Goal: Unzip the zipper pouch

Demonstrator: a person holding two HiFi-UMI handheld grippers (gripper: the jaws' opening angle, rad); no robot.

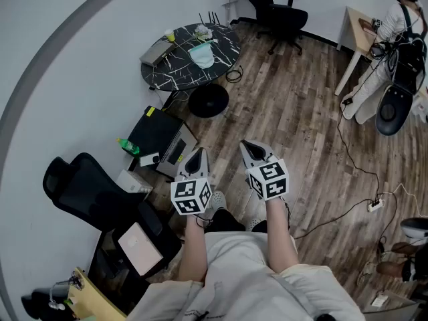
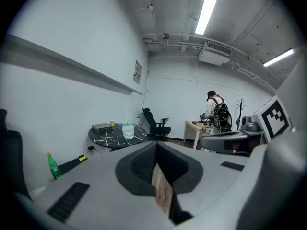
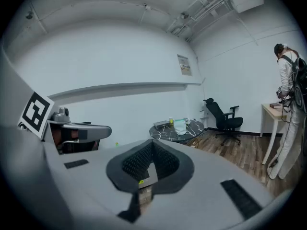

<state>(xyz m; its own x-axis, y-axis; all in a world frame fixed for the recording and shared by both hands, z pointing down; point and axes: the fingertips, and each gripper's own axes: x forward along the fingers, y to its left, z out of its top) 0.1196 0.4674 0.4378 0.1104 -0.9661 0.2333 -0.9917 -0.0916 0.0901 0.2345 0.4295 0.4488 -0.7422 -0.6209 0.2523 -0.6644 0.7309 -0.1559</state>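
Round black marbled table [image 1: 175,69]: pale pouch [image 1: 201,56], grey flat box [image 1: 154,51], small cup [image 1: 170,37] on top.

Far ahead of my left gripper [image 1: 196,154], on the round black marble-patterned table [image 1: 224,45], the pale translucent pouch [image 1: 201,55] was too small for me to make out its zipper or tell whether it was done up. The small yellowish cup [image 1: 170,37] and the bits beside it were just as unclear. Well beyond my right gripper [image 1: 251,147], the person in white with a black backpack [image 1: 401,25] was cut off at the head view's edge. Beneath both grippers, my pale shoes [image 1: 218,200] were mostly hidden.
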